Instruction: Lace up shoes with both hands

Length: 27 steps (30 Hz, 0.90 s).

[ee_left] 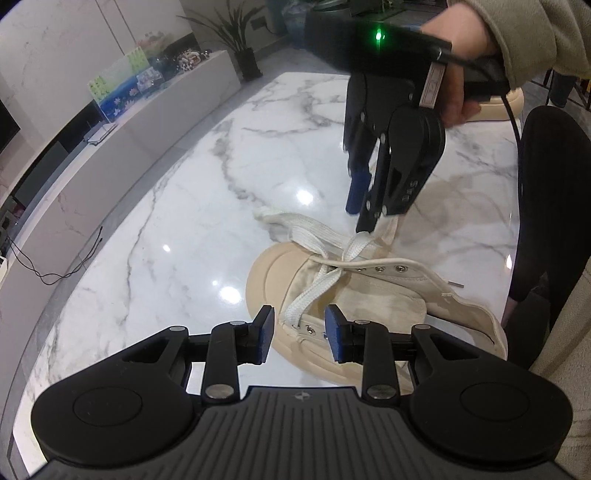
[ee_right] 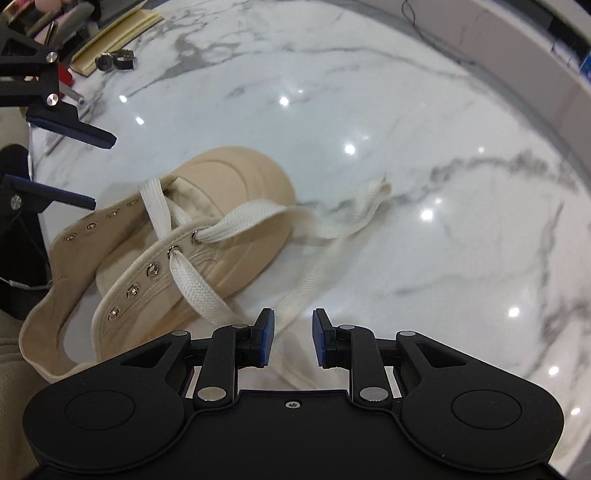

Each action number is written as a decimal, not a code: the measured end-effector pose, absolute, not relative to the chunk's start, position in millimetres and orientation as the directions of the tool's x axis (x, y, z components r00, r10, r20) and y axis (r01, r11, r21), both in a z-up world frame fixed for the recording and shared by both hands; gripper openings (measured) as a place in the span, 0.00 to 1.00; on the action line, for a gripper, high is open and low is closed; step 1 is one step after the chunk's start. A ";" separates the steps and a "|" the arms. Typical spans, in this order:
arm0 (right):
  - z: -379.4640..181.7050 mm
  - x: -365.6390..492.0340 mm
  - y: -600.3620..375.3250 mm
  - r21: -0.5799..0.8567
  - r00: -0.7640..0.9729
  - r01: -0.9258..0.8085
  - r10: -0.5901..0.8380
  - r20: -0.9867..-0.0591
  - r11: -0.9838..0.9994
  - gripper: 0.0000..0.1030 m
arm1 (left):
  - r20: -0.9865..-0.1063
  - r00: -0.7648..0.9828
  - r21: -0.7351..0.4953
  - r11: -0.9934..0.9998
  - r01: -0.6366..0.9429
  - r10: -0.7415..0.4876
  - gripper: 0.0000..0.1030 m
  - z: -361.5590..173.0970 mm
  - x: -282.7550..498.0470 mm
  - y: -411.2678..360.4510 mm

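A cream canvas high-top shoe [ee_left: 369, 299] lies on the white marble table [ee_left: 166, 229], toe cap away from me. It also shows in the right wrist view [ee_right: 229, 192]. A flat white lace [ee_left: 314, 291] is threaded through the lowest eyelets; its loose ends trail over the table [ee_right: 332, 225]. My left gripper [ee_left: 299, 332] is open and empty, its pads on either side of the near lace end, just above the shoe. My right gripper [ee_right: 293, 338] is open and empty, hovering over a lace strand beside the shoe; it also shows in the left wrist view [ee_left: 360, 218].
A second cream shoe [ee_left: 498, 107] sits at the far right behind the right hand. A notepad [ee_right: 118, 33], a watch [ee_right: 116, 61] and small items lie at the table's far corner. A low cabinet [ee_left: 110, 122] runs along the left. A dark chair [ee_left: 554, 206] stands at right.
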State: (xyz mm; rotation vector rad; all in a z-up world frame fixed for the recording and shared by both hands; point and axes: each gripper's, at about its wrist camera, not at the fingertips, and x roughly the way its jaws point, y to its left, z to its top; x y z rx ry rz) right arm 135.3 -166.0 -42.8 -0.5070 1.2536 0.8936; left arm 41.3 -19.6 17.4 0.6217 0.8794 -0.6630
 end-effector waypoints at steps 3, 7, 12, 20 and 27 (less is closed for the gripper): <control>-54.1 138.4 -161.6 0.117 0.066 -0.790 0.274 -0.959 0.601 0.29 | -0.845 0.467 0.214 0.638 0.740 -0.259 0.28 16.0 41.6 -19.7; -60.1 139.3 -160.0 0.152 0.034 -0.777 0.282 -0.959 0.610 0.29 | -0.847 0.467 0.213 0.642 0.737 -0.255 0.28 15.9 42.2 -18.7; -63.3 133.5 -153.4 0.136 0.038 -0.783 0.265 -0.963 0.606 0.29 | -0.847 0.465 0.210 0.641 0.738 -0.258 0.28 15.3 43.6 -20.8; -62.5 113.6 -141.8 0.029 0.114 -0.836 0.226 -0.968 0.547 0.01 | -0.845 0.466 0.211 0.636 0.743 -0.264 0.28 15.8 41.6 -24.2; -42.4 116.0 -146.7 0.039 0.146 -0.817 0.272 -0.951 0.575 0.01 | -0.822 0.448 0.153 0.621 0.769 -0.351 0.28 26.4 37.0 -34.8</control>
